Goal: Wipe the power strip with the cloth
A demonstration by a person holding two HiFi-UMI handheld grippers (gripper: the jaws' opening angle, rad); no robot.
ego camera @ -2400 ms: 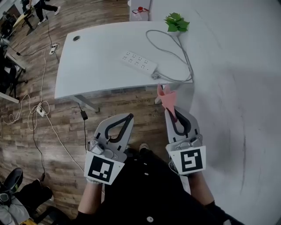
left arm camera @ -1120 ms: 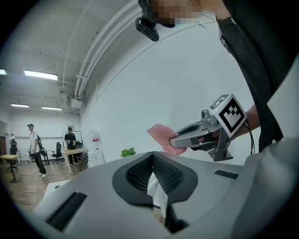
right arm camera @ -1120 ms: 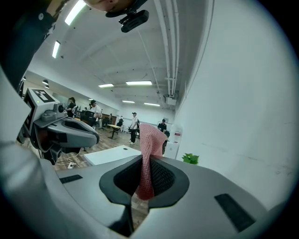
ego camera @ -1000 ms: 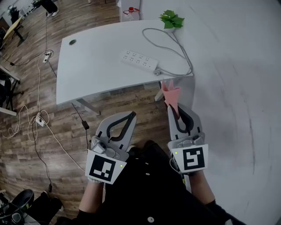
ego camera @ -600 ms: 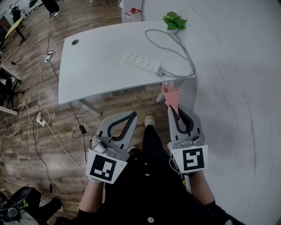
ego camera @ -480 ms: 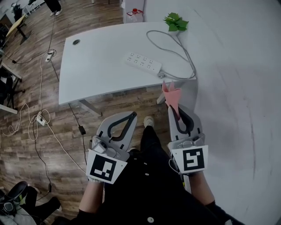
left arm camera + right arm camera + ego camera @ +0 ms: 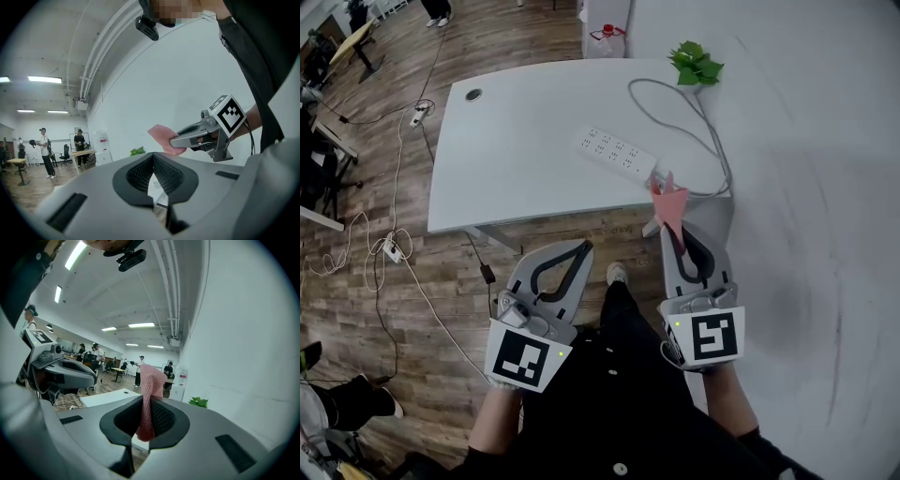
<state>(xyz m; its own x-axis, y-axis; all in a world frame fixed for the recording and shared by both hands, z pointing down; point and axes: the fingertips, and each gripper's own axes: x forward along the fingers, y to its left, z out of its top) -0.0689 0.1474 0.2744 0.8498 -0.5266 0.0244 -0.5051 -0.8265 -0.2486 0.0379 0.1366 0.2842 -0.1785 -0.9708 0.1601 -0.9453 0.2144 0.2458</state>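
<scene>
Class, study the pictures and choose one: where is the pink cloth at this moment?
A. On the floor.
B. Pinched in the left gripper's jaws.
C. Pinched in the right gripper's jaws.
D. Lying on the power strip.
C: the right gripper view shows the pink cloth standing up from between the shut jaws of the right gripper, while the power strip lies bare on the desk.

Tally as I find it: grippers, two, my left gripper (image 7: 577, 249) and my right gripper (image 7: 677, 236); marker cubes, two, a left marker cube (image 7: 525, 360) and a right marker cube (image 7: 709, 337); cloth (image 7: 668, 200), one, pink; table (image 7: 506, 159), one, white; power strip (image 7: 619, 157) on it, one; grey cable (image 7: 680, 98), one; round cable hole (image 7: 473, 95) in the top, one; potted plant (image 7: 696, 64), one; red-capped bottle (image 7: 606, 36), one; people in the far room, too small to count surely.
</scene>
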